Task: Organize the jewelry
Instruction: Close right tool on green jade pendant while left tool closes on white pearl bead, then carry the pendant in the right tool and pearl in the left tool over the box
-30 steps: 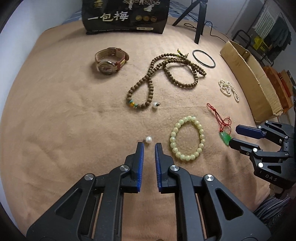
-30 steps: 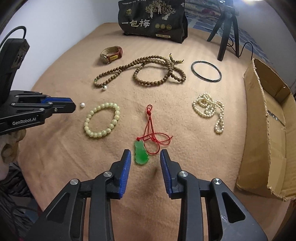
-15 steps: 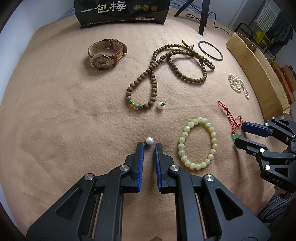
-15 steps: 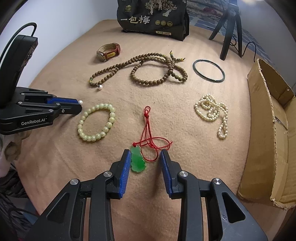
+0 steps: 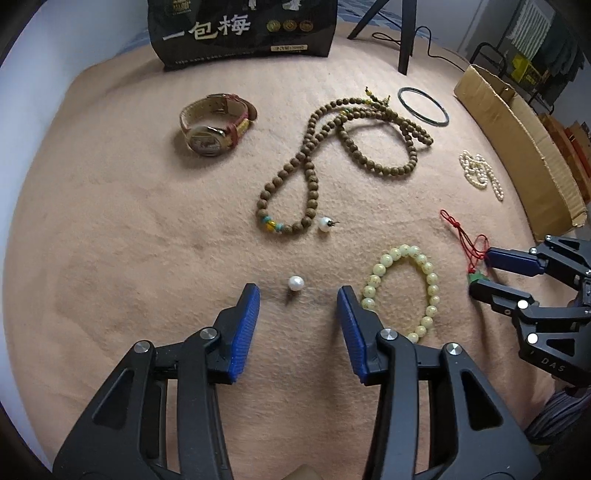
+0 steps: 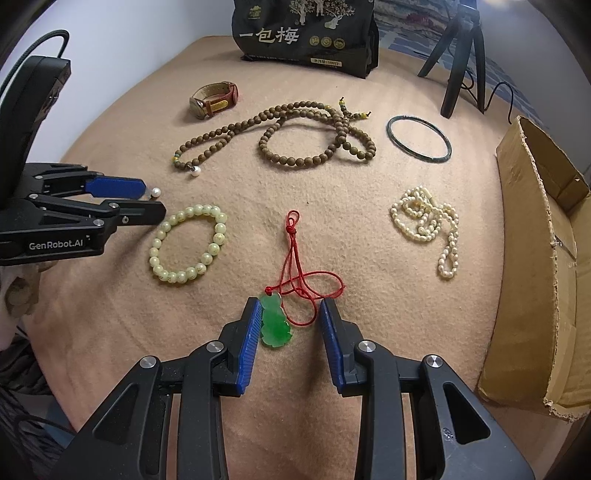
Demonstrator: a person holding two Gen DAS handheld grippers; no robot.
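Observation:
Jewelry lies on a tan blanket [image 5: 110,229]. My left gripper [image 5: 298,301] is open, its tips either side of a loose white pearl [image 5: 296,284], just short of it. My right gripper [image 6: 290,314] is open around a green jade pendant [image 6: 274,324] on a red cord [image 6: 295,266]; the pendant rests against the left finger. A pale green bead bracelet [image 5: 402,291] lies between the two grippers, also in the right wrist view [image 6: 186,243]. The right gripper shows in the left wrist view [image 5: 491,273], the left gripper in the right wrist view [image 6: 147,203].
Farther back lie a brown wooden bead necklace [image 5: 332,158], a watch [image 5: 214,125], a dark bangle [image 6: 419,138] and a pearl strand [image 6: 428,221]. A cardboard box [image 6: 546,258] lines the right edge. A black bag [image 6: 306,33] and a tripod [image 6: 461,59] stand at the back.
My left gripper has opened wide from nearly shut, with the pearl still on the blanket. My right gripper has moved forward so the jade pendant now sits between its fingers.

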